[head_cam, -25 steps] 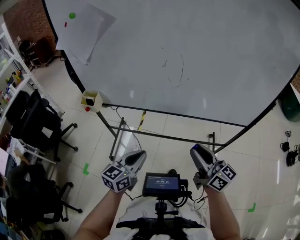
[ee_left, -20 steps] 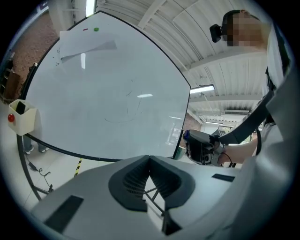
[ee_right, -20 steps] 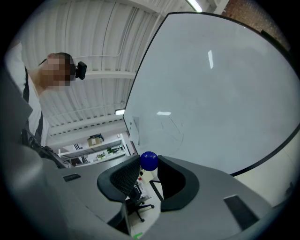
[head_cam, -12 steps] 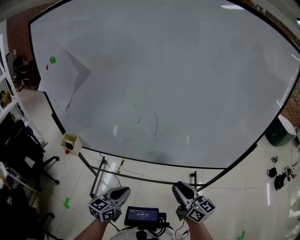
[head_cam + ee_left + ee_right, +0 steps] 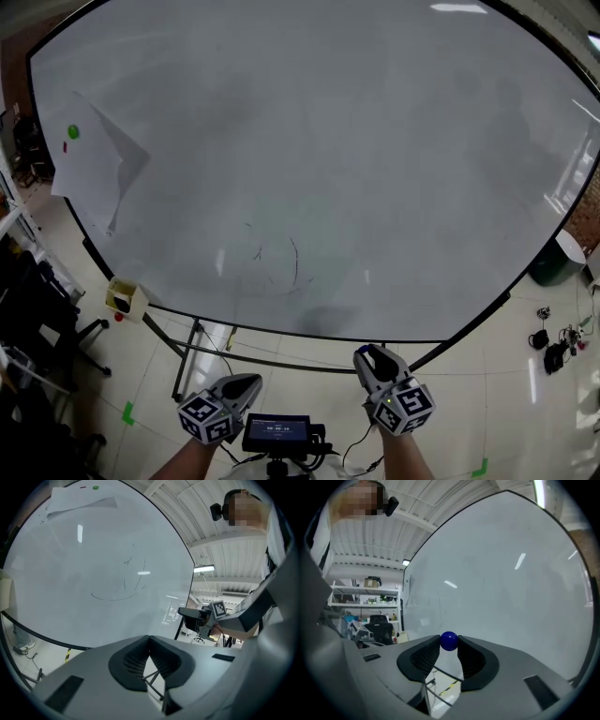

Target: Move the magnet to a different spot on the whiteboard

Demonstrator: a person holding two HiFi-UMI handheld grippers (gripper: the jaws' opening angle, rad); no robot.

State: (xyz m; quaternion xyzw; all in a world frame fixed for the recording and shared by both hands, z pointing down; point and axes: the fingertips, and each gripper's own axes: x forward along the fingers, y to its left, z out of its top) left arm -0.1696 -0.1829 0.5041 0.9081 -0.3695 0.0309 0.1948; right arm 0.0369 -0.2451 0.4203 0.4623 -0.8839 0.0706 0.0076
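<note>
A small blue ball magnet [image 5: 449, 641] sits pinched between the tips of my right gripper [image 5: 449, 644], a short way in front of the whiteboard [image 5: 511, 592]. In the head view the right gripper [image 5: 366, 356] hangs below the board's lower edge, its jaws pointing up at the whiteboard [image 5: 375, 159]. My left gripper [image 5: 248, 382] is beside it, lower left, with its jaws [image 5: 149, 638] shut on nothing. A green magnet [image 5: 73, 132] pins a sheet of white paper [image 5: 94, 173] at the board's upper left. Faint pen scribbles [image 5: 277, 262] mark the board's lower middle.
A yellow box [image 5: 123, 299] hangs at the board's lower left corner, above the stand's black legs [image 5: 187, 361]. Black office chairs [image 5: 37, 309] crowd the left side. A green bin [image 5: 548, 264] and cables [image 5: 555, 349] lie on the tiled floor at right.
The head view has tilted up, so the whiteboard now fills most of it. Both grippers sit lower in view and closer under the board's edge; the right still holds the blue magnet.
</note>
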